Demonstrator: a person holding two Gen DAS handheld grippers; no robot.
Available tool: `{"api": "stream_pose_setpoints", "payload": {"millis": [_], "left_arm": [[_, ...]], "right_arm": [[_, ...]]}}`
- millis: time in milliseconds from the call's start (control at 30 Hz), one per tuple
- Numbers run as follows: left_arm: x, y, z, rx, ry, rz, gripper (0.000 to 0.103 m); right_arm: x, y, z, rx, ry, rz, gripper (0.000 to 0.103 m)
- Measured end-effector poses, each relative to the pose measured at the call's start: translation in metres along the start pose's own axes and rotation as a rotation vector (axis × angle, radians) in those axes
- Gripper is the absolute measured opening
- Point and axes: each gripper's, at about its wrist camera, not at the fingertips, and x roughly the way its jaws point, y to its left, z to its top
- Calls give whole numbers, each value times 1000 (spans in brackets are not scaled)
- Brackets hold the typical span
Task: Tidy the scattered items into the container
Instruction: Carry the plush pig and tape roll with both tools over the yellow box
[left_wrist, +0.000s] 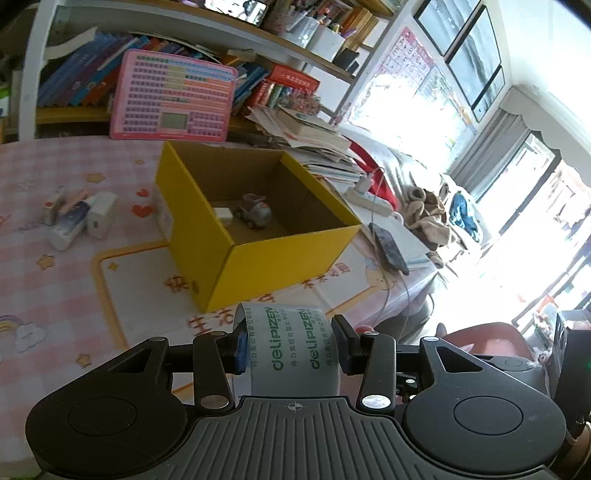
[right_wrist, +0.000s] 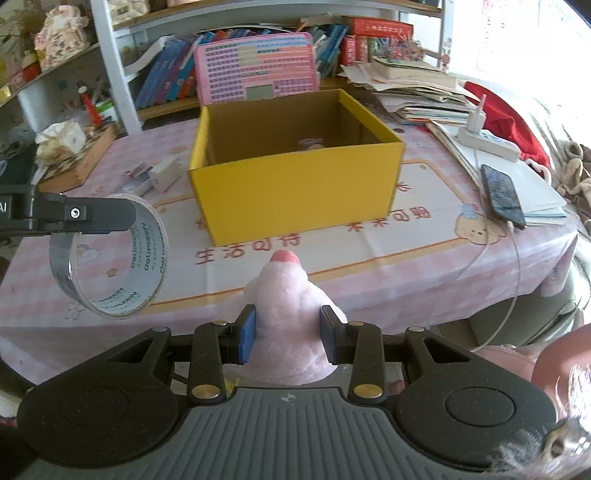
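We carry two items toward the box (right_wrist: 295, 192). Our left claw (left_wrist: 291, 349) grips the tape (left_wrist: 293, 350); our right claw (right_wrist: 288, 339) grips the plush (right_wrist: 286, 317). The box stands ahead of both claws, so next we must lift over its rim and release.

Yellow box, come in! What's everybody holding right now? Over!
Left gripper shut on tape roll. Right gripper shut on pink plush. Yellow box open ahead, toy car inside. Path clear.

Harsh daylight floods through the window (left_wrist: 517, 206), blowing out the right side; fisheye curvature bends the shelves (right_wrist: 122, 22) at the edges.
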Motion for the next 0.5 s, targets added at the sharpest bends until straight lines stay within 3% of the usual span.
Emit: {"api": "stream_pose_setpoints", "payload": {"millis": [500], "left_arm": [[36,-30,45,78,-58,-45,42]], "right_arm": [[9,-49,33,12,-41,-27,34]]}}
